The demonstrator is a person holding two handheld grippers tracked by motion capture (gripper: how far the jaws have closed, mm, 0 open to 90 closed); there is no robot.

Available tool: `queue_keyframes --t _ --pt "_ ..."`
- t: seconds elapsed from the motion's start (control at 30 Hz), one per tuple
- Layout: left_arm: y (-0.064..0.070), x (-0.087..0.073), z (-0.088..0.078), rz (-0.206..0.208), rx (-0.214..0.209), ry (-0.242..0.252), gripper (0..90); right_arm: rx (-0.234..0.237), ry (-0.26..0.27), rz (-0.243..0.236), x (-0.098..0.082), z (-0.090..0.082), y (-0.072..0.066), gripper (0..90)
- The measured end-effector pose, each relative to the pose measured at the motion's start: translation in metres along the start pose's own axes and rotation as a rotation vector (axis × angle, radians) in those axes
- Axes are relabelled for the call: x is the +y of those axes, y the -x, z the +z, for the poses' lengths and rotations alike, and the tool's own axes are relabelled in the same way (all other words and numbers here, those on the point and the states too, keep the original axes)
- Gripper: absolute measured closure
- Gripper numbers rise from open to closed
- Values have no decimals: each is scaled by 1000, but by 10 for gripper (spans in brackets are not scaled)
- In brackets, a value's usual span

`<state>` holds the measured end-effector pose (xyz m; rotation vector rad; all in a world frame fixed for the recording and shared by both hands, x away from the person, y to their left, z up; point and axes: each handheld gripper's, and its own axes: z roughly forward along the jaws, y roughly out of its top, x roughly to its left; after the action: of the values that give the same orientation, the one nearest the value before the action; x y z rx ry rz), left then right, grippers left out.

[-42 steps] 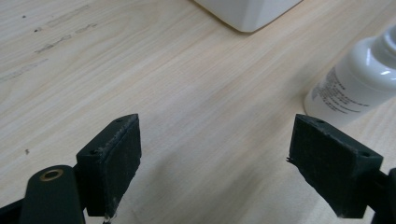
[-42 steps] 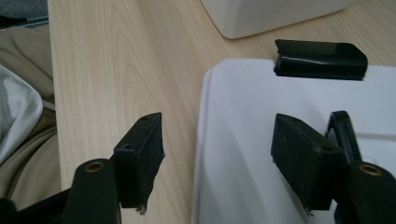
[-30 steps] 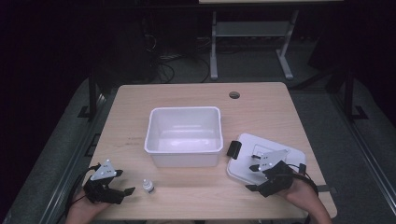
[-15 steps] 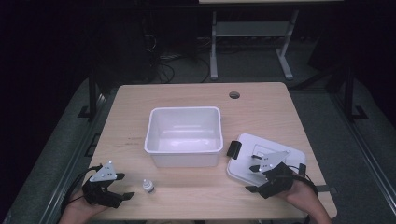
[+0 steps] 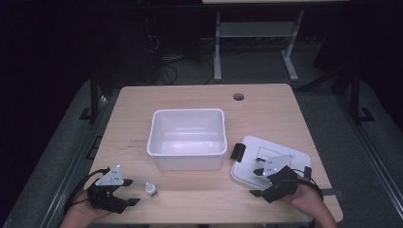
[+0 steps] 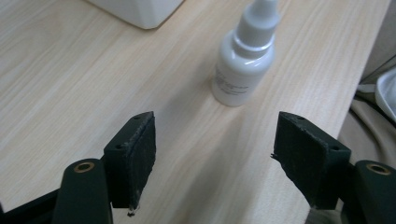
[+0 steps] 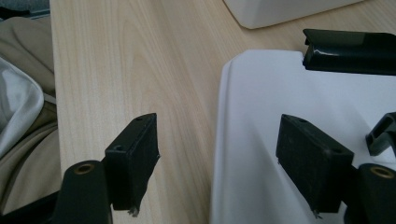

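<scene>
narrowing since before, left gripper (image 6: pixel 212 154) jaws stand apart, short of the small bottle (image 6: pixel 246 58), gripping nothing.

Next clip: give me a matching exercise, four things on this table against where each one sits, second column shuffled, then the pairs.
Things:
1. small white dropper bottle
2. white tub
3. white lid with black clips
4. round hole

Places:
A. middle of the table, open side up
B. far edge, right of centre
C. upright on bare wood, ahead of the left claw, untouched
D. lying flat under the right claw

Pairs: 1-C, 2-A, 3-D, 4-B
</scene>
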<state>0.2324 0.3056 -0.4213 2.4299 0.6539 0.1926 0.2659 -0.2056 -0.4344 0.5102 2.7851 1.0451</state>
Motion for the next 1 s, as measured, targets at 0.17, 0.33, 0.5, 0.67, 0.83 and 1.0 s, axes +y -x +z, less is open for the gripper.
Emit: queue_keyframes --t 0.17,0.33,0.5,0.67,0.83,1.0 --pt "1 5 1 16 -18 -3 335 -3 4 1 1 -1 -1 289" --pt "3 12 5 27 -34 -7 352 1 5 -6 1 -1 -2 289" --pt "5 19 8 46 -43 -13 348 -4 9 -2 0 -3 -2 290" --pt "6 26 13 54 -53 -20 360 -4 10 -11 1 -4 -2 289" --pt "6 31 17 67 -65 -33 395 0 13 -9 1 -4 -3 288" --pt "7 37 21 86 -77 -41 425 -3 13 -12 1 -5 -2 288"
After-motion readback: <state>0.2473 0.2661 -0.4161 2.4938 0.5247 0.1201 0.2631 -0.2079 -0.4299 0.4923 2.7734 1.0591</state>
